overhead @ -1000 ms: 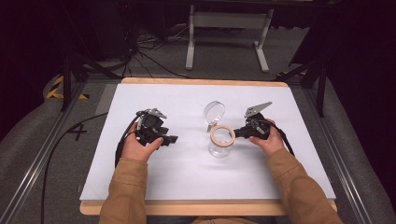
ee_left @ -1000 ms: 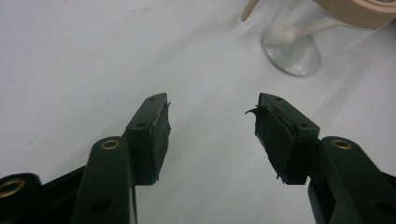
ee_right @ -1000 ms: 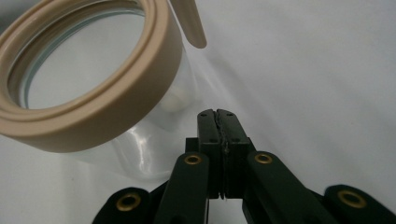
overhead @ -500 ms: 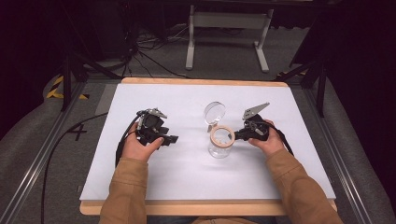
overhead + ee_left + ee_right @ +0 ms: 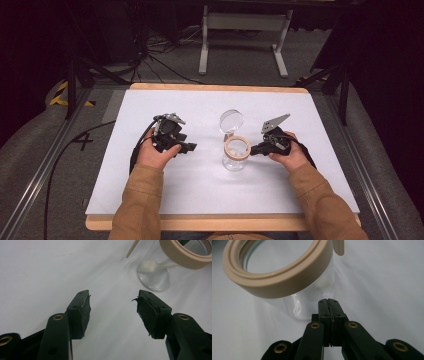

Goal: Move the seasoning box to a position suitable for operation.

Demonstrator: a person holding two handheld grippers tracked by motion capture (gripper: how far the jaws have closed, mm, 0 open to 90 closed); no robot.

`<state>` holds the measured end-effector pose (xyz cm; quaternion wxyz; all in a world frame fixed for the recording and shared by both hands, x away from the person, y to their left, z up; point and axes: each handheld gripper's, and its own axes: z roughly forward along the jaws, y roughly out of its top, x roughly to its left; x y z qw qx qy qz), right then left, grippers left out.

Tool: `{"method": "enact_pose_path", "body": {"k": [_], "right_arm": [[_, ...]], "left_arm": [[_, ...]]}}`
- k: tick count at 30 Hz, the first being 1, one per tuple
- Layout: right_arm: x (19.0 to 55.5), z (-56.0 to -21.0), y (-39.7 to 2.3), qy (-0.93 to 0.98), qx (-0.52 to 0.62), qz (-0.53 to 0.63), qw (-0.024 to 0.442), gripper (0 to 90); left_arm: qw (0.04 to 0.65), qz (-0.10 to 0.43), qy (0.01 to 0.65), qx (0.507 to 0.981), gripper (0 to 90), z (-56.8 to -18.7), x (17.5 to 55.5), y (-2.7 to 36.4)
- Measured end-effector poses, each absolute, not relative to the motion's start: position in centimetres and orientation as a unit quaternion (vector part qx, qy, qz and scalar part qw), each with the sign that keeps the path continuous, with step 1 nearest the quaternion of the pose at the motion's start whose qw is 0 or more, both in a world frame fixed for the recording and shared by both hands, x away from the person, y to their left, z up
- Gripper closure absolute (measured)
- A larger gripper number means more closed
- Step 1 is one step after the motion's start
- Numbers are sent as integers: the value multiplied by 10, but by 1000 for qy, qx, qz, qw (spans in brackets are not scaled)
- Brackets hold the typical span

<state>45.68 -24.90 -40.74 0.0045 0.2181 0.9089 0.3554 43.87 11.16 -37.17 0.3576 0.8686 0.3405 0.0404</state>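
Clear jar [image 5: 235, 156] stands upright near the table [image 5: 150, 190] centre, btw the two hands, lid [image 5: 231, 121] flipped open behind it on a beige hinge strap. Looks like thin glass or hard clear plastic w/ a thick beige collar [image 5: 287, 282] round the mouth; something small and white sits at the bottom, can't tell what. Prob. light, stiff, and slick on the see-through wall, so it could tip or skate on the smooth white top if pushed low from one side only; if glass, fragile too. Best hold: the beige collar, which looks less slippery than the wall, or pinch across the rim w/ one pad inside and one outside. Right gripper [image 5: 329, 302] sits just beside the jar wall, claw pressed together on nothing, tip near or maybe touching the wall, can't tell which. Left gripper [image 5: 112, 307] rests apart to the jar's left, claw spread, nothing btw the pads [image 5: 85, 312], aimed roughly toward the jar base.
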Motion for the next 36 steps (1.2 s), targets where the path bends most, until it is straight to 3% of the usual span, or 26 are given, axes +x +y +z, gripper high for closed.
{"method": "enact_pose_path", "body": {"k": [12, 16, 22, 30, 36], "right_arm": [[444, -406, -244, 917, 203, 344, -1, 897], [440, -406, -242, 918, 203, 341, -3, 897], [436, -406, -240, 920, 196, 338, -5, 897], [429, -406, -233, 924, 184, 335, -13, 897], [426, -406, -230, 924, 181, 336, -17, 897]], "left_arm": [[355, 41, 327, 875, 445, -371, 444, 102], [339, 83, 310, 885, 465, -371, 444, 95], [329, 105, 291, 892, 484, -371, 445, 90], [311, 102, 317, 890, 482, -375, 449, 89], [324, 79, 311, 890, 561, -372, 451, 90]]}}
